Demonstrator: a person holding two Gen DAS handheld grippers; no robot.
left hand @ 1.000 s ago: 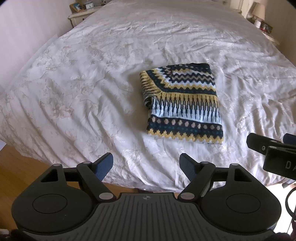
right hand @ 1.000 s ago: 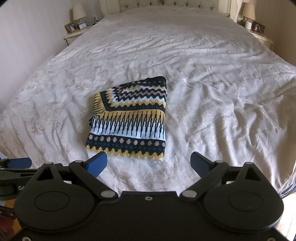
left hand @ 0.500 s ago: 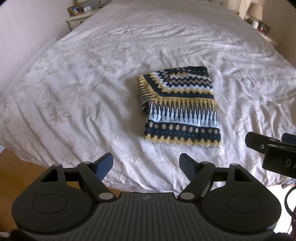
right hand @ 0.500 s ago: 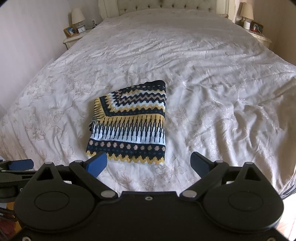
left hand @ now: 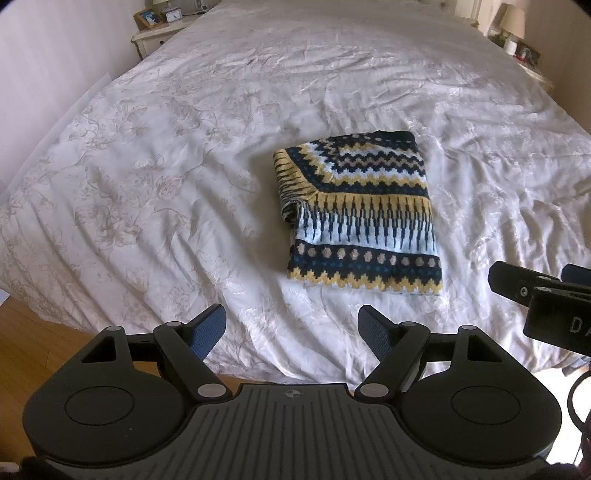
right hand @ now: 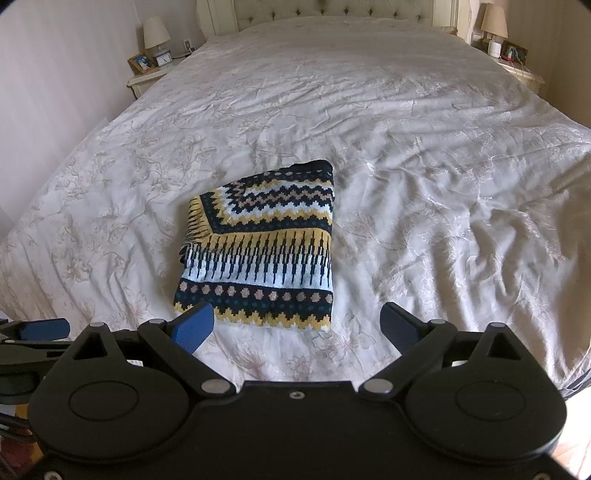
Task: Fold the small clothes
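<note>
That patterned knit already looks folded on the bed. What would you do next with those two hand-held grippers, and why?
Probably draw both back and stop. The knit lies as a neat folded rectangle on the bedspread; the left hand-held gripper and right hand-held gripper are open, empty and short of it.

Left gripper (left hand: 291, 328) and right gripper (right hand: 297, 326) both gape wide, angled downward.

Left wrist view from the foot of the bed (left hand: 184, 166), angled steeply down along its fingers, folded knit (left hand: 356, 214) right of centre, right wrist view alongside, tilted up towards the headboard (right hand: 332, 11), same knit left of centre, both at middle distance.
</note>
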